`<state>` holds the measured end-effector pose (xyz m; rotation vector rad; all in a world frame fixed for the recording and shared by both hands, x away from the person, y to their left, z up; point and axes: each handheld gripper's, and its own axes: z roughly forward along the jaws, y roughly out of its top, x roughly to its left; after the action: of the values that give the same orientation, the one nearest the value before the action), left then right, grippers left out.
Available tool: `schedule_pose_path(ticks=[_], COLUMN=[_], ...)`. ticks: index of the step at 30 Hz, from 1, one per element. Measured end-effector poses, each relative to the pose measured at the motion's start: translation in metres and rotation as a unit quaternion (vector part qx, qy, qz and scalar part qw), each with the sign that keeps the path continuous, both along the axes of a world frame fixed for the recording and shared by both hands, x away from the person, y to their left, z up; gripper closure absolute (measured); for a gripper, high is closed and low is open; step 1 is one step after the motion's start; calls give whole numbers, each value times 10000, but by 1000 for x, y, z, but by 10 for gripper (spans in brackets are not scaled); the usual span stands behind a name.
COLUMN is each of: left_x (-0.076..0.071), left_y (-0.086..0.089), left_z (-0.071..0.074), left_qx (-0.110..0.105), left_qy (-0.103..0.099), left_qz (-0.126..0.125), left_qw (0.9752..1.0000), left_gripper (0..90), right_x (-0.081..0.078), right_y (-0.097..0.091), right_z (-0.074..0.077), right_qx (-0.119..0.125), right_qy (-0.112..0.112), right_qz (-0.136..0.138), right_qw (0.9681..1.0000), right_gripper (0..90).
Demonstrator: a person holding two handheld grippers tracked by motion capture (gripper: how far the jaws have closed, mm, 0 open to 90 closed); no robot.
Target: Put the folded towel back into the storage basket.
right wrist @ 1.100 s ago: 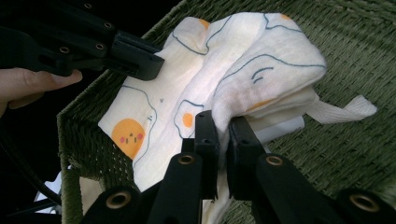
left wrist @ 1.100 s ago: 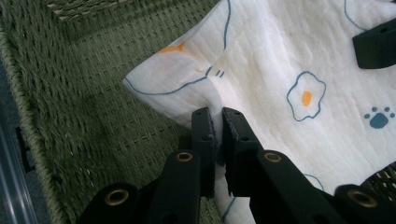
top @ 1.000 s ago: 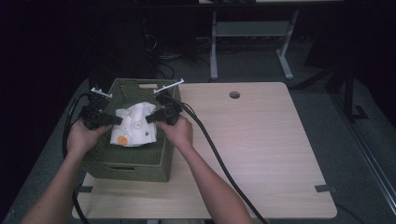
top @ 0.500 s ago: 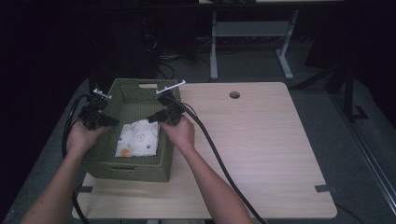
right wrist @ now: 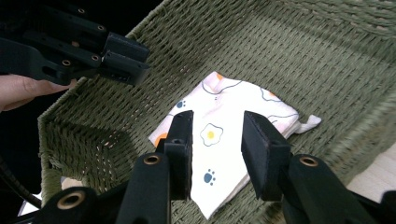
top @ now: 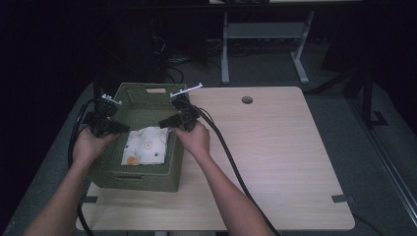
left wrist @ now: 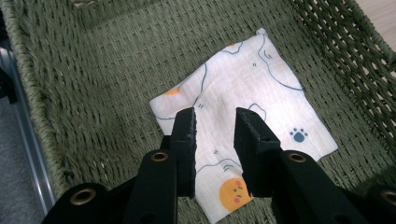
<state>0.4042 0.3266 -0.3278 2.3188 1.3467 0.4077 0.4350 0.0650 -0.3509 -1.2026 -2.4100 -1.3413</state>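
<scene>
One basket, one cloth, two tools on a single desk

A single green woven basket (top: 147,177) sits on one wooden desk (top: 275,162), with one folded printed cloth (top: 146,145) lying inside it. Two black tools are at work, the left tool (top: 122,128) and the right tool (top: 164,123), each with two jaws and one trailing cable, one held in each of the person's two hands. The desk top has one round hole (top: 247,100).

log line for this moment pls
cloth: folded, flat in green basket | left hand-held gripper: open above it, jaws just opened | right hand-held gripper: same
</scene>
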Motion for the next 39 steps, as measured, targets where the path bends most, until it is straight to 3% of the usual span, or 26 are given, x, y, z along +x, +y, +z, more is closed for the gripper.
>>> schedule_pose_path(ticks=[15, 26, 39], left_x=[-9, -11, -16], left_y=[-23, -45, -71], left_z=[16, 21, 26], left_qx=[-186, -247, -275], left_qy=[-161, -210, -335], left_qz=[-47, -58, -87], left_qw=[9997, 9995, 9990], left_gripper=[646, 597, 499], right_x=[-1, 1, -1], right_y=[-38, -65, -105], right_z=[15, 19, 20], right_qx=[283, 474, 630], right_qy=[-36, 17, 26], right_qz=[-3, 93, 3], right_qw=[9996, 9988, 9980], right_gripper=[574, 500, 455])
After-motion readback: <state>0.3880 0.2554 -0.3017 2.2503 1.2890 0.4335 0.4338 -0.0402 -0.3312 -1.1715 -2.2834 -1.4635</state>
